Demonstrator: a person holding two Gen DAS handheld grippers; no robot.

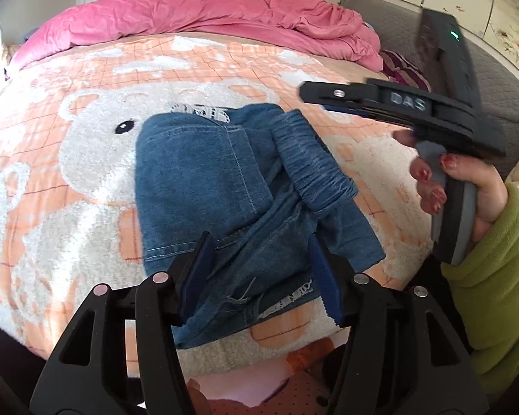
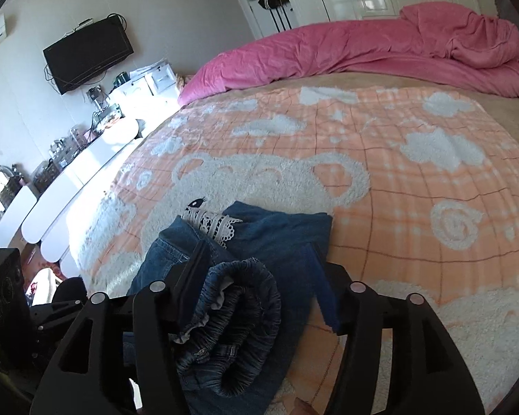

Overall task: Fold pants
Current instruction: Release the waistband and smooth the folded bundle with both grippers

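Small blue jeans [image 1: 204, 173] lie folded into a bundle on the bed, white lace trim [image 1: 204, 112] showing at the far end. My left gripper [image 1: 259, 238] stands open over the near end, denim lying between its fingers with neither pad pressing. The elastic waistband [image 1: 311, 159] is bunched on the right side. In the right wrist view the jeans [image 2: 287, 242] sit below my right gripper [image 2: 256, 247], which is open; the waistband [image 2: 238, 297] rests against its left finger [image 2: 193, 276]. The right gripper [image 1: 315, 93] also shows side-on in the left wrist view, above the jeans.
A peach plaid blanket [image 1: 86, 138] with a white bear covers the bed [image 2: 415, 190]. A pink duvet [image 1: 190, 14] is heaped along the far side [image 2: 363, 48]. A hand in a green sleeve [image 1: 494, 259] holds the right gripper. White cabinets [image 2: 86, 173] and a wall television [image 2: 86, 55] stand left.
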